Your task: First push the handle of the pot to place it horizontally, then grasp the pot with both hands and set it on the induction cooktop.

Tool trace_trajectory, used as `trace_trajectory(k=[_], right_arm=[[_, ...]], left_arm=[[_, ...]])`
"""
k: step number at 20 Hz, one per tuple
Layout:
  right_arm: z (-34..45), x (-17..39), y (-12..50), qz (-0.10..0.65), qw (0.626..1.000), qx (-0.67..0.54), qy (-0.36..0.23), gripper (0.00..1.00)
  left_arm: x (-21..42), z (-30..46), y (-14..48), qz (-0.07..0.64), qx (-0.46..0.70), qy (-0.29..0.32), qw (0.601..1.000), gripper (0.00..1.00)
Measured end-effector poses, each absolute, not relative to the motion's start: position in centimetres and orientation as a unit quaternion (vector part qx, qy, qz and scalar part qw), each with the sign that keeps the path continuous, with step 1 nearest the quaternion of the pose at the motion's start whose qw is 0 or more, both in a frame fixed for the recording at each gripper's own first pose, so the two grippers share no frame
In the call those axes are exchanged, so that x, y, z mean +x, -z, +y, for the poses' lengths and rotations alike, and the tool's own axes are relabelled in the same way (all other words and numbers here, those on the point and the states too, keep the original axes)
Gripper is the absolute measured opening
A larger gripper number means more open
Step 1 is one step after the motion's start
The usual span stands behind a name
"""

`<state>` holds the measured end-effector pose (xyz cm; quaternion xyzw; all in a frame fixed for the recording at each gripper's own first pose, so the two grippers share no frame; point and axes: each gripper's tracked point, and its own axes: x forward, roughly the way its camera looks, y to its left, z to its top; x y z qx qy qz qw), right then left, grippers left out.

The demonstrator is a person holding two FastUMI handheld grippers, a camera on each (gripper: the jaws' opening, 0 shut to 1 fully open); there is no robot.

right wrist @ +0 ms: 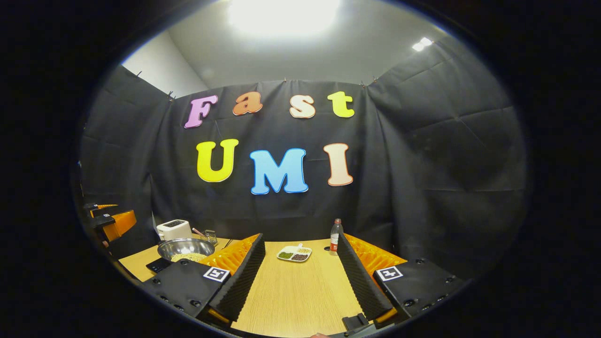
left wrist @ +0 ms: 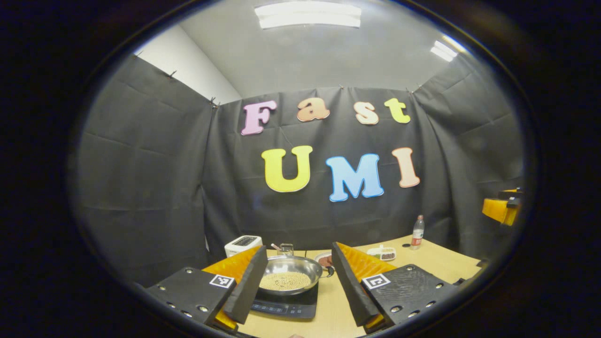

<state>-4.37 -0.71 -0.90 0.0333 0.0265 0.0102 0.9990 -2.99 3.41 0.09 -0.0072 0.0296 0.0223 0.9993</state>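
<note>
A steel pot (left wrist: 288,274) holding pale beans stands on the black induction cooktop (left wrist: 286,307) at the table's left end. Its dark handle (left wrist: 330,271) pokes out to the right, partly hidden behind one finger. My left gripper (left wrist: 298,249) is open, held back from the pot, which sits framed between its fingers without touching them. My right gripper (right wrist: 300,239) is open over bare wooden table (right wrist: 296,295) with nothing between its fingers. From there the pot (right wrist: 185,249) and cooktop (right wrist: 157,264) lie to the left. The left gripper (right wrist: 110,220) also hangs at that view's left edge.
A white toaster (left wrist: 242,244) and a small glass (left wrist: 285,248) stand behind the pot. A divided dish of beans (right wrist: 294,254) and a bottle (right wrist: 335,236) sit at the table's back middle. The right gripper (left wrist: 502,209) shows at the far right.
</note>
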Motion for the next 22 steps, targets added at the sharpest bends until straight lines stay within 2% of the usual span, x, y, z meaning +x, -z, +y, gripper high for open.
trace_trajectory(k=[6, 8, 9, 13, 14, 16, 19, 20, 22], right_arm=[[-1.1, -5.4, -0.3, 0.012, 1.0, 0.025, -0.003, 0.97], [-1.2, -5.6, -0.9, 0.004, 1.0, 0.017, 0.0, 1.0], [-1.4, -5.7, -1.1, 0.001, 1.0, 0.011, 0.002, 0.97], [-0.8, -5.9, -1.6, -0.007, 1.0, 0.002, -0.002, 0.97], [-0.7, -5.9, -1.7, -0.007, 1.0, 0.004, -0.003, 0.94], [-0.9, -6.0, -1.8, -0.008, 1.0, 0.003, 0.002, 1.0], [-0.7, -6.2, -2.1, -0.009, 1.0, 0.0, 0.002, 0.94], [-0.7, -6.3, -2.3, -0.011, 1.0, -0.002, 0.002, 0.97], [-0.5, -6.3, -2.5, -0.013, 1.0, -0.003, 0.001, 0.94]], left_arm=[[-3.9, 4.8, -1.0, 0.021, -0.005, -0.031, 0.999, 0.8], [-4.1, 5.1, -1.7, 0.013, -0.003, -0.034, 0.999, 0.8], [-4.3, 5.3, -2.0, 0.012, -0.001, -0.035, 0.999, 0.8], [-4.6, 5.0, -2.6, 0.004, 0.009, -0.032, 0.999, 0.8], [-4.6, 4.9, -2.6, 0.004, 0.006, -0.03, 1.0, 0.8], [-4.4, 4.4, -2.7, 0.003, -0.002, -0.026, 1.0, 0.8], [-4.2, 4.3, -3.0, -0.001, -0.007, -0.023, 1.0, 0.8], [-4.2, 4.2, -3.0, -0.002, -0.008, -0.023, 1.0, 0.8], [-4.3, 4.2, -2.8, -0.001, -0.008, -0.023, 1.0, 0.8]])
